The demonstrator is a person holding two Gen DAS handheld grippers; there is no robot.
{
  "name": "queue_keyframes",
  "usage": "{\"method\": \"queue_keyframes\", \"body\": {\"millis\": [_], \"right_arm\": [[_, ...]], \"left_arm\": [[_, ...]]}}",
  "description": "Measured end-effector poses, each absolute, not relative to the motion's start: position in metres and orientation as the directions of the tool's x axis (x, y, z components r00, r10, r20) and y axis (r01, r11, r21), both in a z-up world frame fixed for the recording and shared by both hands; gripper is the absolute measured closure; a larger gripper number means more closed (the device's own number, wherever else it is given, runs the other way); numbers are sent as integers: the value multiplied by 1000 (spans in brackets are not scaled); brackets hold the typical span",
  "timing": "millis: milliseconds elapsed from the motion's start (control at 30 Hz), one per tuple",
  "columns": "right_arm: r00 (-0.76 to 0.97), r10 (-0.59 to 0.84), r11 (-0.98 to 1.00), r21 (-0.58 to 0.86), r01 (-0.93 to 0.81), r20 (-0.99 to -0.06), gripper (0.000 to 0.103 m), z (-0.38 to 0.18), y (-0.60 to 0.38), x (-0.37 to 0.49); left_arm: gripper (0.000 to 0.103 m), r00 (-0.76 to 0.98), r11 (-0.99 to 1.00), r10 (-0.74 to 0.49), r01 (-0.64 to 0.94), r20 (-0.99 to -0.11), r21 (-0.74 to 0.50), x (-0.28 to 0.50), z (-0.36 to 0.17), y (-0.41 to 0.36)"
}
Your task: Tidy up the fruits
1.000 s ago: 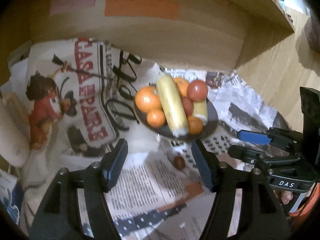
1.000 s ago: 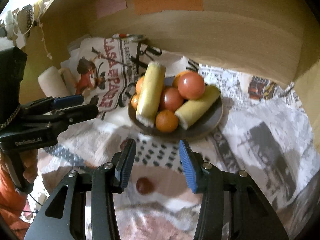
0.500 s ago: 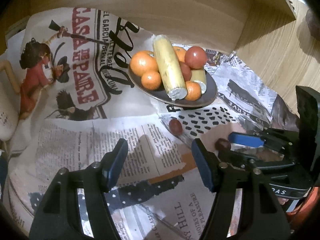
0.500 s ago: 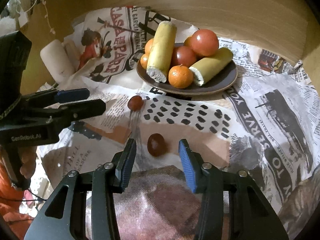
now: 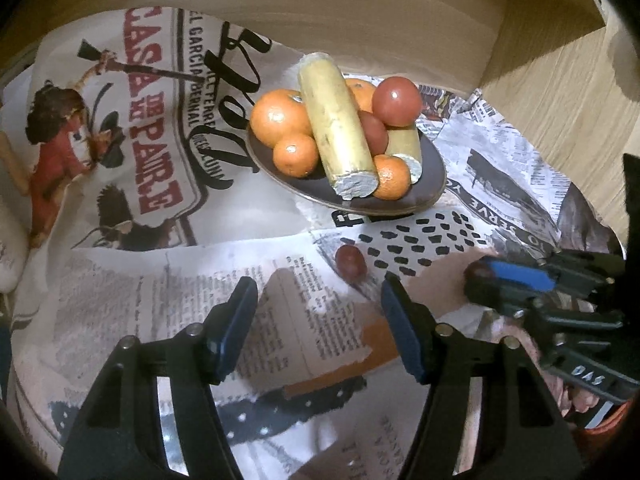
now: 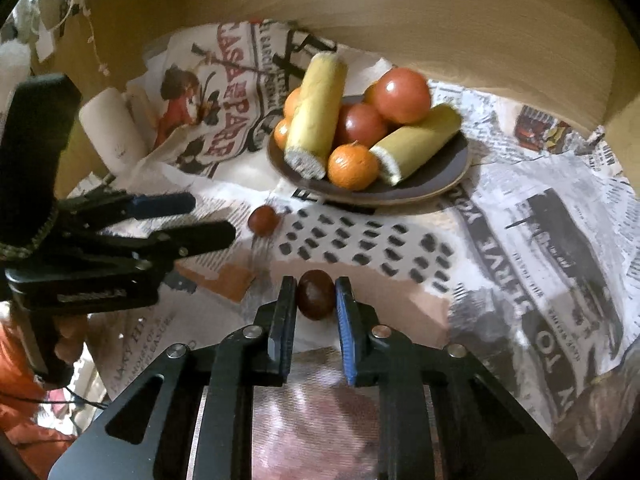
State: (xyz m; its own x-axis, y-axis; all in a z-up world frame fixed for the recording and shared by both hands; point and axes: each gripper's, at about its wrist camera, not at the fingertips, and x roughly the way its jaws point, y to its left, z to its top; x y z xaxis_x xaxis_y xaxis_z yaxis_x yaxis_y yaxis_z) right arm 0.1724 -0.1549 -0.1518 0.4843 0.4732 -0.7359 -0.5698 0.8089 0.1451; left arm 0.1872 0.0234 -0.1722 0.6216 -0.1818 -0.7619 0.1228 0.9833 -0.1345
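Note:
A dark brown plate (image 5: 432,176) (image 6: 448,168) on newspaper holds oranges, red tomatoes and two yellow corn-like cobs. My right gripper (image 6: 315,295) is shut on a small dark brown fruit (image 6: 315,294) low on the newspaper; in the left wrist view the right gripper (image 5: 508,280) sits at the right and mostly hides that fruit. A second small reddish fruit (image 5: 350,263) (image 6: 263,220) lies loose on the paper in front of the plate. My left gripper (image 5: 318,314) is open and empty, just short of the reddish fruit; it also shows in the right wrist view (image 6: 200,220).
Crumpled newspaper (image 5: 132,152) (image 6: 560,248) covers the surface. A wooden wall (image 5: 360,20) with coloured sticky notes stands behind the plate. A white roll (image 6: 112,132) lies at the far left. A person's hand in an orange sleeve (image 6: 24,392) holds the left gripper.
My right gripper moved forward and closed on the dark brown fruit. My left gripper moved closer to the reddish fruit and stayed open.

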Motion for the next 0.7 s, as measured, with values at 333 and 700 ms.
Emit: {"method": "queue_keyframes", "body": {"millis": [333, 700], "right_arm": [[518, 484, 828, 178, -531, -705, 85, -142, -184, 183], [536, 482, 834, 177, -523, -693, 85, -137, -192, 194]], "left_arm": [[68, 587, 983, -168, 154, -792, -95, 214, -183, 1], [85, 597, 983, -155, 174, -787, -62, 213, -186, -7]]}}
